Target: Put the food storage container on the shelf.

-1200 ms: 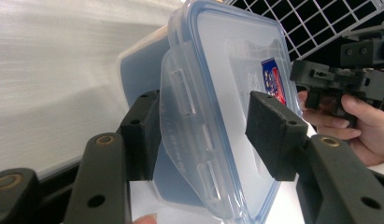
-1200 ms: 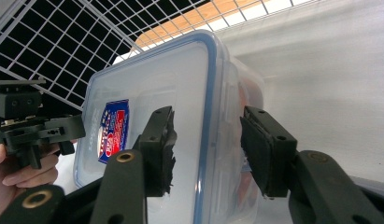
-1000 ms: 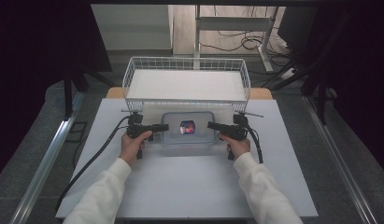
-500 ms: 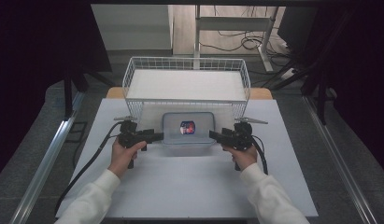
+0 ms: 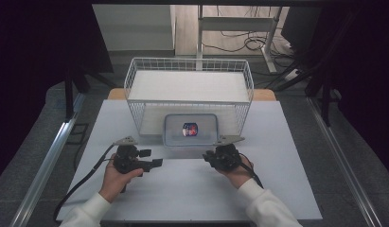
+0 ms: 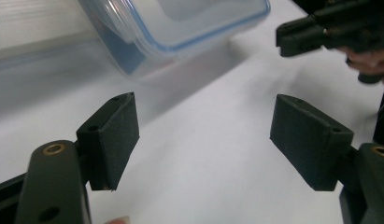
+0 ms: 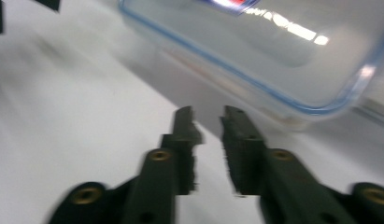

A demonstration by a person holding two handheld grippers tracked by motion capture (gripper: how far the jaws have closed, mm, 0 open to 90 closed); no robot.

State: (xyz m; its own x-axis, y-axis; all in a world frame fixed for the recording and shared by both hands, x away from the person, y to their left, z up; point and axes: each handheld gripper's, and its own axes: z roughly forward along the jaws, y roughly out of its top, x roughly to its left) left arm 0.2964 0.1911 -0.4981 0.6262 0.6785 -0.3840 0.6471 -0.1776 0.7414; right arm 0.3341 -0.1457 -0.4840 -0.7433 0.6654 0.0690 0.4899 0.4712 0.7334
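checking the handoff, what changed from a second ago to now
Both grippers let go of the box and drew back toward the person. The left gripper has just been opening, nothing between its fingers; the right gripper has just been closing on nothing. Box and basket stayed put.

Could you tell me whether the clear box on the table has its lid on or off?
On. The box carries a blue-edged lid seated flat across its rim, and a small colourful item shows through it.

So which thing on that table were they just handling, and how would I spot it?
Find the white wire basket at the table's far side. Directly before it on the white tabletop lies a clear lidded box with a blue seal; alone there, it holds a small red and blue item.
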